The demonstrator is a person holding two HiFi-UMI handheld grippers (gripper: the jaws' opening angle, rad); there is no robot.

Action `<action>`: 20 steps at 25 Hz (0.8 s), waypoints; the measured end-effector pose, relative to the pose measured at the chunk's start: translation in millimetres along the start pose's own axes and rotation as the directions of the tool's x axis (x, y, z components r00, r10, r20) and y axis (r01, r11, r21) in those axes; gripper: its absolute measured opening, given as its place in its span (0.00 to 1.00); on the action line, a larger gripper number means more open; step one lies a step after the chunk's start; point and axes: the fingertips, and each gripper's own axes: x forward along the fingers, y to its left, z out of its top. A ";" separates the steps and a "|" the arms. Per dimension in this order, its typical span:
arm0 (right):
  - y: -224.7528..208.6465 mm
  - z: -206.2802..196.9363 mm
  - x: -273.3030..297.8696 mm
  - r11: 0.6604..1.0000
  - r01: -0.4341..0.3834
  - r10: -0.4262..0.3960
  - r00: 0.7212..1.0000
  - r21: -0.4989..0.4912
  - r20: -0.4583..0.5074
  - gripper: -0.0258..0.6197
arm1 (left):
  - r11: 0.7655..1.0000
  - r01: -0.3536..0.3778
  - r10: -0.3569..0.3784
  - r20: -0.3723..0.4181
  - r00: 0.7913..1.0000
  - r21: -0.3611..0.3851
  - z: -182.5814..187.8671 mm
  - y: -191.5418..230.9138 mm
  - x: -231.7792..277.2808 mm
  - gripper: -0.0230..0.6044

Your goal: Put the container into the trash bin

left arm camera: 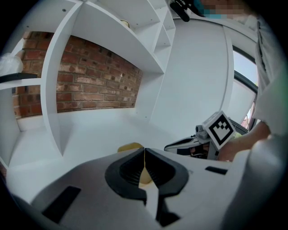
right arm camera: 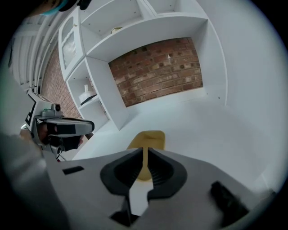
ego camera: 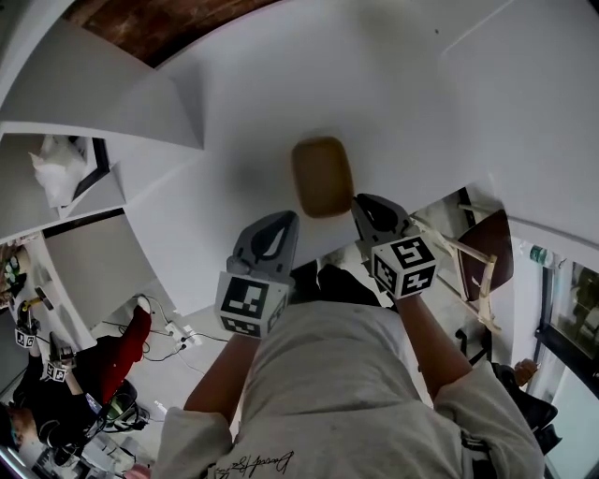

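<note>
Counter (ego camera: 421, 122), white and smooth, carries the container (ego camera: 322, 176) in the head view, a tan, matte, rounded rectangle with nothing on it. White shelves (ego camera: 103, 103) stand left of the container and a brick wall (ego camera: 159, 23) shows beyond it. The left gripper (ego camera: 283, 218) points at its near-left corner and the right gripper (ego camera: 362, 201) lies just beside its near-right edge; both are grey with black pads. In the left gripper view the left pads are pressed together on nothing. The container (left arm camera: 129, 147) is just past them, with a shelf panel (left arm camera: 58, 90) standing left of it. In the right gripper view the right pads are together but for a hairline slit, through which the container's yellow shows. The container (right arm camera: 148, 138) lies just ahead on the counter.
</note>
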 end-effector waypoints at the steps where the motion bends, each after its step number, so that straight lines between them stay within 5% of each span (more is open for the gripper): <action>1: -2.1 -1.3 2.5 1.000 0.008 -0.008 1.000 0.002 -0.003 0.09 | 1.000 0.003 -0.003 -0.002 1.000 0.000 -0.8 0.5 1.7 0.07; 20: -33.3 -34.8 45.1 0.996 0.067 -0.061 0.993 0.054 -0.104 0.22 | 0.999 0.026 -0.027 -0.032 0.999 -0.030 -18.2 9.4 25.3 0.07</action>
